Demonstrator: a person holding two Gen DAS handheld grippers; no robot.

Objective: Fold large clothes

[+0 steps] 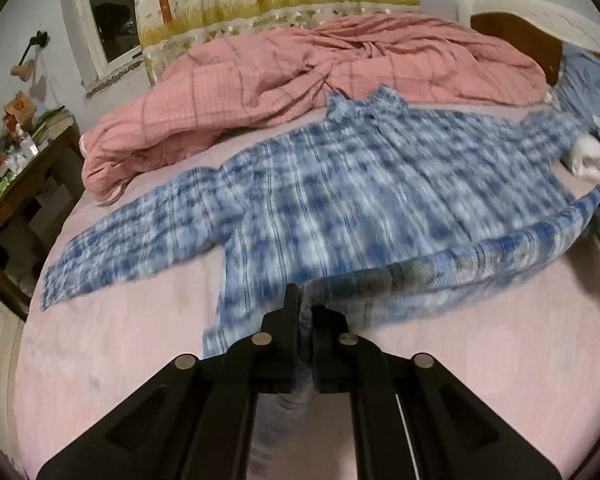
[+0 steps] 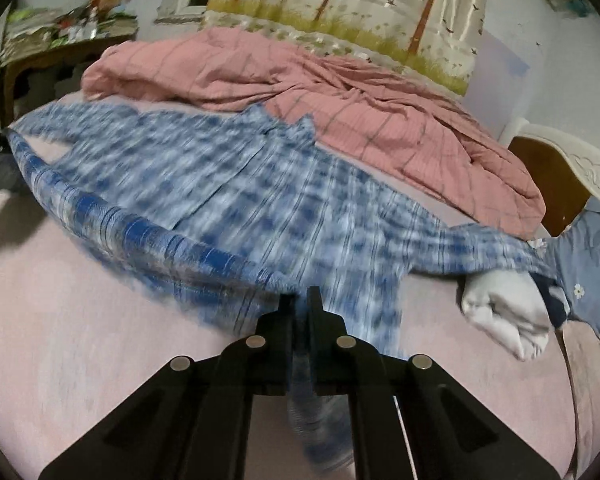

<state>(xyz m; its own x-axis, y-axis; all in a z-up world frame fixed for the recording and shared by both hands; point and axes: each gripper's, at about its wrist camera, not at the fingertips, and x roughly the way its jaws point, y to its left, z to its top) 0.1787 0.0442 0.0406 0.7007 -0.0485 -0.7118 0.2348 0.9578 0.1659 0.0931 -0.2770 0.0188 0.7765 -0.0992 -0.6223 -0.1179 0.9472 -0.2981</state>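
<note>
A blue and white plaid shirt (image 1: 340, 184) lies spread on the pink bed sheet (image 1: 120, 352), collar toward the far side, sleeves out to both sides. My left gripper (image 1: 305, 300) is shut on the shirt's near hem at its left corner, and the cloth runs down between the fingers. In the right wrist view the same shirt (image 2: 240, 192) shows blurred, with my right gripper (image 2: 300, 296) shut on the hem's right corner. The hem between the two grips is lifted off the sheet in a raised band (image 2: 140, 236).
A rumpled pink duvet (image 1: 300, 80) lies along the far side of the bed. A folded white cloth (image 2: 504, 316) and a blue floral pillow (image 2: 592, 264) sit at the right by the headboard (image 2: 548, 184). A cluttered wooden table (image 1: 16, 168) stands left of the bed.
</note>
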